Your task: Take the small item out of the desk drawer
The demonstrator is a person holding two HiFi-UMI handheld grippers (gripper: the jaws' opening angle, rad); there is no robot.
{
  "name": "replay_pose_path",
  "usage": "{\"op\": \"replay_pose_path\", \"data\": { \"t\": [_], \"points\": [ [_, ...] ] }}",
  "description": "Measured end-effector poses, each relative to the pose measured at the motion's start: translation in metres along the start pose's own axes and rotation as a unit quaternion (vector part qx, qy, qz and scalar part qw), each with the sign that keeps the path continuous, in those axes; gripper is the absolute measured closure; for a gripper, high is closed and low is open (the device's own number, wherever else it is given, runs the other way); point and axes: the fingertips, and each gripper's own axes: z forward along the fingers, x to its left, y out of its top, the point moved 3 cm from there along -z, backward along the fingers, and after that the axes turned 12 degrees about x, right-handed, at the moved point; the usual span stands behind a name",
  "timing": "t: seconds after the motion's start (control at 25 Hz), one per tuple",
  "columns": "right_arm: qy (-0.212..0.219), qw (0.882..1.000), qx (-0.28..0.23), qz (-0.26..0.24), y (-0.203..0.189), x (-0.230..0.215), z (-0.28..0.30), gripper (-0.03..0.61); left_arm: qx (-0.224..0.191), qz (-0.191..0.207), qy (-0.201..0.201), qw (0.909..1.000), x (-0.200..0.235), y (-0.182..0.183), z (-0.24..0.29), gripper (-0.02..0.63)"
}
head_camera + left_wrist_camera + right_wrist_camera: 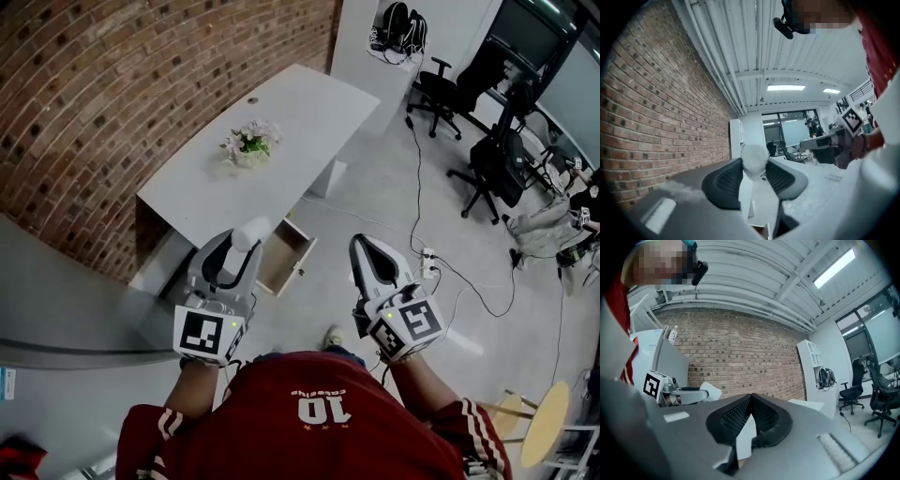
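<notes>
My left gripper [246,246] is held up level in front of the person, shut on a small white fuzzy ball [250,232]. In the left gripper view the ball [755,159] sits pinched between the two black ribbed pads. The desk drawer [284,257] stands pulled out below the white desk [309,112]; what lies inside it I cannot see. My right gripper [364,246] hovers to the right of the drawer, its jaws closed together with nothing between them [750,401].
A small flower pot [250,144] stands on the desk by the brick wall [112,103]. Black office chairs [441,89] and a cable with a power strip [427,260] lie on the floor to the right. A round yellow stool [544,424] is at the lower right.
</notes>
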Motion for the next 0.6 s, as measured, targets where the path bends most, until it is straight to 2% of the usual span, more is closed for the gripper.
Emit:
{"op": "replay_pose_path", "data": {
  "t": [0.28,0.6],
  "points": [
    [-0.046,0.999,0.005,0.002,-0.005,0.004,-0.008,0.589,0.003,0.003,0.009,0.9999,0.009,-0.002,-0.005,0.451],
    [-0.048,0.999,0.006,0.002,-0.009,0.014,-0.013,0.589,0.005,-0.009,-0.005,0.9999,0.012,-0.007,-0.01,0.451]
  ]
}}
